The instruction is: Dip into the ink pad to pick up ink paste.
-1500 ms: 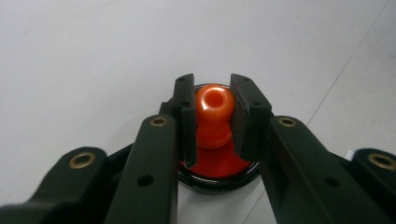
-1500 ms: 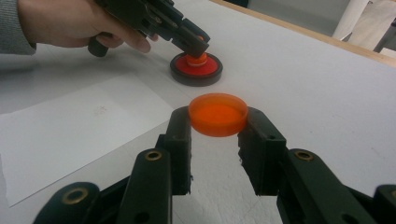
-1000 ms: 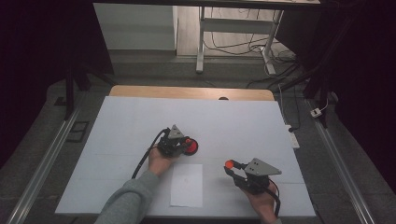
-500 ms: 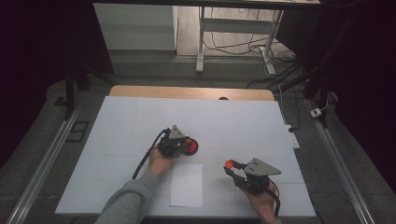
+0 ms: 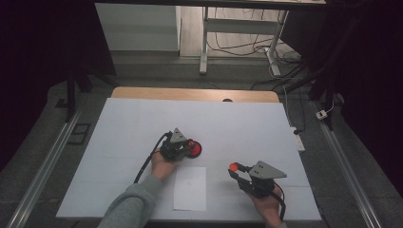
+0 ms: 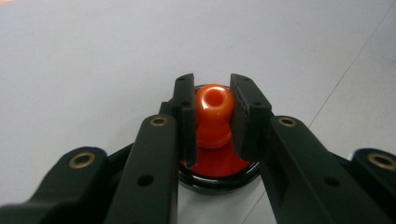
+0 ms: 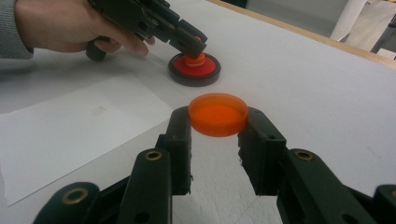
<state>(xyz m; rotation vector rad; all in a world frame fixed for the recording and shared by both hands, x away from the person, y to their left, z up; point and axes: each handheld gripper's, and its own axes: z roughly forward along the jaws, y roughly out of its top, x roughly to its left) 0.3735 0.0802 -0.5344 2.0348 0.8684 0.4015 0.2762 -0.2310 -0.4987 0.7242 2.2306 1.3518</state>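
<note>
Left gripper point(image 6: 212, 119) hides orange knob's point(image 6: 212, 112) sides.

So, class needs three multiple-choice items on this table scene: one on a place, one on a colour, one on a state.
1. Where does the sheet of paper lie?
A. between the two hands
B. at the table's far edge
C. on the floor

2. What colour is the round cap?
A. blue
B. orange
C. green

3. What is the left gripper doing?
A. hanging open in the air
B. lying on the paper
C. clamped on the orange knob

Answers: 1 A, the high view shows it between the forearms; 2 B, it glows orange between the right gripper jaws; 3 C, both pads press the knob.
</note>
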